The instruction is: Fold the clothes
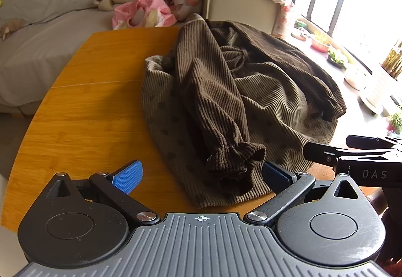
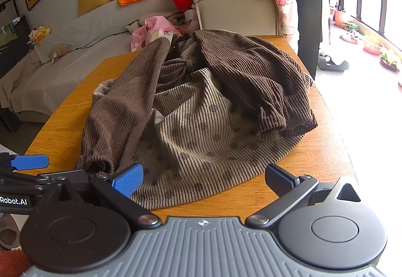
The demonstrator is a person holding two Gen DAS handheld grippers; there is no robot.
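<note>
Evidently a fold in progress, with both sleeves already laid inward.

Garment: a brown corduroy top (image 2: 191, 111) lies on the wooden table (image 1: 83, 111), its lighter dotted body spread flat and the hem nearest the two grippers.

Left sleeve: the darker sleeve (image 1: 213, 111) runs down over the body toward the near hem; its gathered cuff (image 1: 236, 158) ends right at the hem, probably so the side edge comes out straight.

Right sleeve: the other sleeve (image 2: 263, 81) crosses the far right part of the top, cuff (image 2: 284, 121) resting on the dotted cloth.

Left gripper: the left gripper (image 1: 202, 176) hovers over the near hem with jaws spread wide; the cuff sits between the blue pads (image 1: 128, 176), but nothing is pinched.

Right gripper: the right gripper (image 2: 203, 177) is likewise wide apart, empty, poised above the hem just beside its partner.

Why so placed: both tools face the hem side by side, a stance suited to seizing that edge at two places.

Likely next step: close on the hem and carry it toward the collar.

Risk: thick corduroy may slip, and the loose cuff could drag along.
</note>
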